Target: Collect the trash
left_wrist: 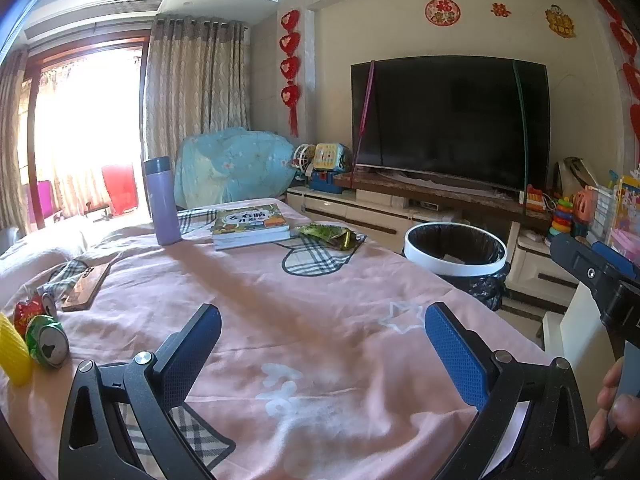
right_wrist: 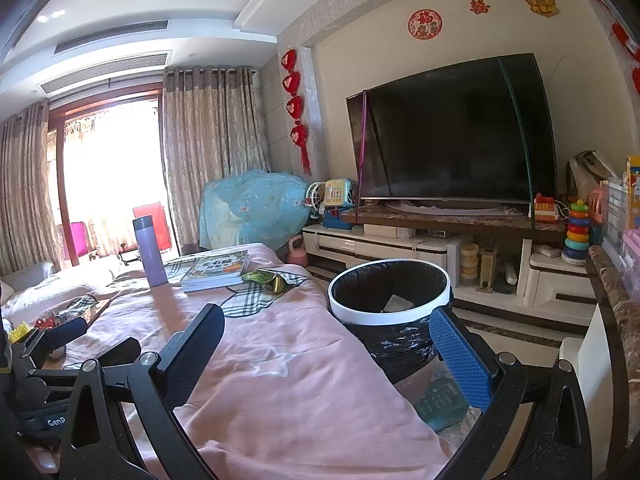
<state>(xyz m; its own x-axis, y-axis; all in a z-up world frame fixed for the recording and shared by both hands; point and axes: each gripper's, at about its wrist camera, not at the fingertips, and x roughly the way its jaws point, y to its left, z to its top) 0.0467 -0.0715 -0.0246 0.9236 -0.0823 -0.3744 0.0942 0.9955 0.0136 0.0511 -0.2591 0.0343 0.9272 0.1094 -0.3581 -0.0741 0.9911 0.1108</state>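
Observation:
A white-rimmed trash bin [left_wrist: 455,252] with a black liner stands on the floor right of the pink-covered table [left_wrist: 280,300]; it also shows in the right wrist view [right_wrist: 388,300], with a scrap of paper inside. A crushed green can [left_wrist: 47,340] and a crushed red can [left_wrist: 30,312] lie at the table's left edge. A green snack wrapper [left_wrist: 332,236] lies beside the books; it also shows in the right wrist view [right_wrist: 268,279]. My left gripper [left_wrist: 322,340] is open and empty above the table. My right gripper [right_wrist: 326,344] is open and empty over the table's right edge, near the bin.
A purple flask [left_wrist: 162,200], stacked books [left_wrist: 250,224], a wooden block [left_wrist: 86,288] and a yellow object [left_wrist: 14,350] sit on the table. A TV [left_wrist: 448,120] on a low cabinet and toys line the far wall. A green packet [right_wrist: 440,400] lies on the floor.

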